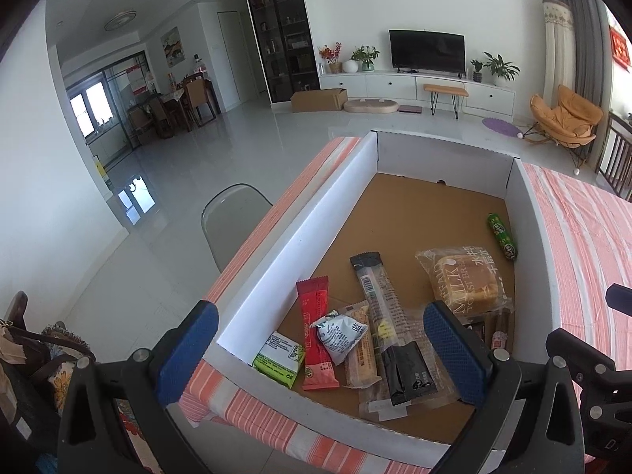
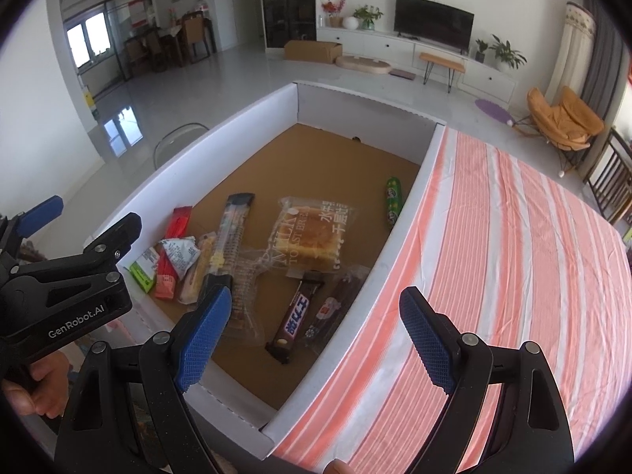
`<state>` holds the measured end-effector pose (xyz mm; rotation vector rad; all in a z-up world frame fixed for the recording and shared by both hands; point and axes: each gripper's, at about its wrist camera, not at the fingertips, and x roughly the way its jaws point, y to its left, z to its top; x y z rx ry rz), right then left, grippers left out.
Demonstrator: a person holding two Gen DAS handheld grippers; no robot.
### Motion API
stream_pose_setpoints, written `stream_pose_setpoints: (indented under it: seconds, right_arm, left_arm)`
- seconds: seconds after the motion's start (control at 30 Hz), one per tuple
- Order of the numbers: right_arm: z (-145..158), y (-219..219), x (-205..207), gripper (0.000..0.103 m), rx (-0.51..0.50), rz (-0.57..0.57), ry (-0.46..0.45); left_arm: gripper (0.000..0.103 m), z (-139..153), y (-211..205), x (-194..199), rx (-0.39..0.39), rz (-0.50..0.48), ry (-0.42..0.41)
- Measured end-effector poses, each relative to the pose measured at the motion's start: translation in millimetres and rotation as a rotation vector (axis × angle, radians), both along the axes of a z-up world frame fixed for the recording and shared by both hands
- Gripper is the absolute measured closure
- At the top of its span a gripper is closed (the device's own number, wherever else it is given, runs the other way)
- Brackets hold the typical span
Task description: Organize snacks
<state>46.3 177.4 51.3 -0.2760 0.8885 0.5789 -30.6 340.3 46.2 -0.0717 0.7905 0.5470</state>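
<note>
Both my left fingers (image 1: 322, 349) and right fingers (image 2: 314, 339) stood wide apart, holding nothing. To tidy the white-walled cardboard box (image 2: 399, 233), I needed to drop squarely over the dark brown chocolate bar (image 2: 294, 322), pinching its narrow sides.

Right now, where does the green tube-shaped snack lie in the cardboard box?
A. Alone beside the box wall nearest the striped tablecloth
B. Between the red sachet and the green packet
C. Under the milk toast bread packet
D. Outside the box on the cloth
A: the green tube-shaped snack lies apart from the pile, along the cardboard box wall bordering the striped tablecloth.
</note>
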Motion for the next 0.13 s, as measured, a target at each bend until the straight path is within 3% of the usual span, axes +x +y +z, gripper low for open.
stream_pose_setpoints:
  seconds: [0.13]
  right_arm:
    - [-2.1,2.6,-0.1,0.013,0.000,0.007,0.008]
  left_arm:
    - [0.000,-3.6,0.4,1.1,0.003,0.000,0.010]
